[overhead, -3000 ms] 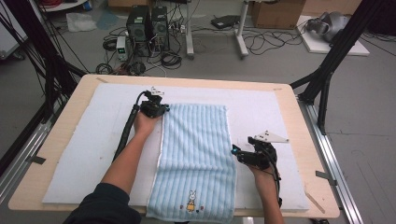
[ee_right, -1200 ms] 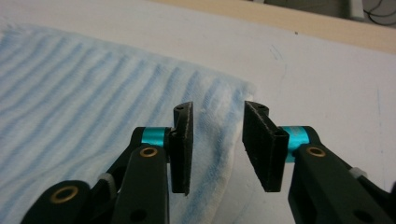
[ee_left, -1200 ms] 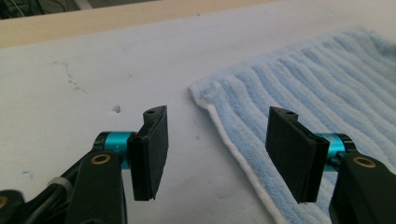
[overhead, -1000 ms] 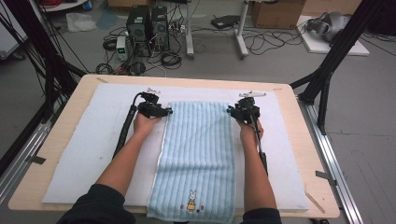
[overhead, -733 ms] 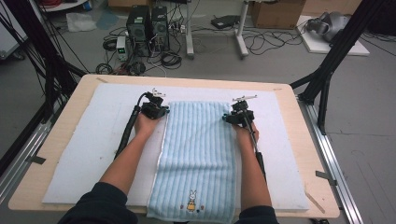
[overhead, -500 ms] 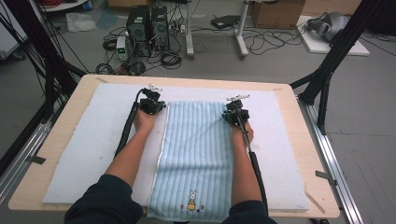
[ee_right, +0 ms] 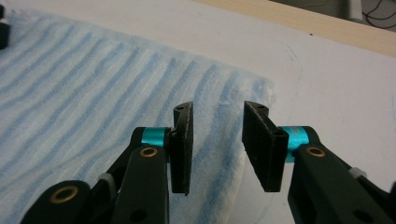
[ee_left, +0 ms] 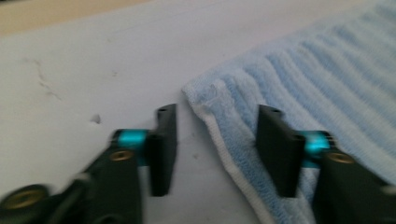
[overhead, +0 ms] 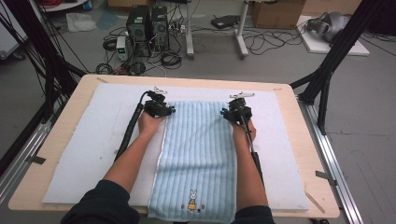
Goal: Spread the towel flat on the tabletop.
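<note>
Left gripper (overhead: 160, 108) at the far left corner of the towel (overhead: 198, 154): jaws just now opening, spread, one over the white mat (overhead: 93, 140), the other over the pile, hemmed edge between them, pads not pressing. Probable risk here: closing from this stance likely to catch only the thin hem, or the mat as well, with the corner slipping free on lifting.

Right gripper (overhead: 236, 112) at the far right corner: jaws likewise just now opening, parted, corner cloth between them, unpinched. Probable risk: a shallow bite on one side and a deeper one on the other, hence a skewed lift and a crooked fold. Also possible: dragging of the whole cloth across the mat if pulled before both pinches are firm.

Towel itself: pale blue terry with lengthwise ribbed stripes and a white hem along the left edge. Flat and lengthwise on the mat, mid-way across the wooden table (overhead: 74, 93), near end reaching past the mat's near edge. Small rabbit emblem (overhead: 192, 204) at that end. Soft and limp by the look of it, prone to sagging between two held corners.
</note>
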A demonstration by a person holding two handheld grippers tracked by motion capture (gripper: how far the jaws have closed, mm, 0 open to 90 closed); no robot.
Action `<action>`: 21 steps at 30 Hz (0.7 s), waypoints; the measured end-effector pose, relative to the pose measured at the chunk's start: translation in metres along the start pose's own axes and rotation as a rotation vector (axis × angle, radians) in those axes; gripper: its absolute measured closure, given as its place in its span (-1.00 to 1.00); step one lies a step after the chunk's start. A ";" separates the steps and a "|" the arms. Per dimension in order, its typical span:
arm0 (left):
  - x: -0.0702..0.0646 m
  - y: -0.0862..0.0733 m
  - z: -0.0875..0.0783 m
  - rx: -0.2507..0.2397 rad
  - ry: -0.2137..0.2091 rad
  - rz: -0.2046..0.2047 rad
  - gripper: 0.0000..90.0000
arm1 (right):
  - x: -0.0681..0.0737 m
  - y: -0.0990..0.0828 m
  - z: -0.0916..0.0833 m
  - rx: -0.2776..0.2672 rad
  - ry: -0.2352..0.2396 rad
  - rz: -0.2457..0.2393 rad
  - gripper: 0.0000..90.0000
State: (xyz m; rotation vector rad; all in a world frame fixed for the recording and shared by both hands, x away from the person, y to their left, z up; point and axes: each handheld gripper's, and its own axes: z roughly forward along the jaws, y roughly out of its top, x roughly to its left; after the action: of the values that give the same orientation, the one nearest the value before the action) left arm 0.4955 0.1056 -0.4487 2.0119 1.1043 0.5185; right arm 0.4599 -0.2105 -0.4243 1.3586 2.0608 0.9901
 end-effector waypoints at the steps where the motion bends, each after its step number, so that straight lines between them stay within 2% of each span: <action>1: -0.007 0.001 0.002 0.000 0.044 0.041 0.93 | -0.001 -0.001 -0.001 -0.009 -0.001 0.011 0.40; 2: -0.011 0.003 0.004 -0.003 0.073 0.072 0.95 | -0.001 -0.003 -0.002 -0.009 0.000 0.015 0.40; 3: -0.012 0.003 0.005 -0.007 0.083 0.071 0.96 | -0.001 -0.004 -0.004 -0.008 -0.001 0.023 0.40; 6: 0.000 0.003 0.007 -0.028 0.116 -0.009 0.96 | -0.004 -0.010 -0.007 -0.007 0.004 0.033 0.40; 7: 0.006 0.003 0.007 -0.030 0.109 -0.047 0.96 | -0.005 -0.011 -0.008 -0.008 0.006 0.031 0.40; 8: 0.011 0.004 0.007 -0.035 0.112 -0.059 0.96 | -0.006 -0.013 -0.009 -0.010 0.005 0.039 0.40; 9: 0.014 0.005 0.006 -0.042 0.128 -0.049 0.96 | -0.007 -0.014 -0.010 -0.013 0.007 0.045 0.40; 11: 0.020 0.003 0.005 -0.080 0.101 -0.084 0.85 | -0.007 -0.014 -0.012 -0.018 0.018 0.047 0.38; 13: 0.026 0.002 0.002 -0.089 0.075 -0.144 0.19 | -0.007 -0.015 -0.013 -0.015 0.030 0.031 0.37; 14: 0.028 0.001 0.000 -0.086 0.057 -0.166 0.12 | -0.008 -0.016 -0.013 -0.017 0.039 0.031 0.36; 16: 0.031 0.000 -0.005 -0.064 0.027 -0.170 -0.03 | -0.009 -0.019 -0.012 -0.009 0.069 0.034 0.34; 17: 0.031 -0.001 -0.008 -0.069 0.020 -0.161 -0.03 | -0.008 -0.020 -0.012 0.001 0.079 0.031 0.34; 19: 0.032 -0.006 -0.014 -0.079 0.003 -0.181 -0.02 | -0.006 -0.023 -0.010 0.019 0.089 0.020 0.34; 21: 0.033 -0.010 -0.018 -0.072 -0.012 -0.180 -0.01 | -0.005 -0.025 -0.007 0.043 0.083 0.009 0.35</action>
State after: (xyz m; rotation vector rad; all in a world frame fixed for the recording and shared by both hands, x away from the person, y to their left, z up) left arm 0.4962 0.1441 -0.4456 1.8303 1.2287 0.4458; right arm 0.4424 -0.2231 -0.4399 1.3708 2.1503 1.0266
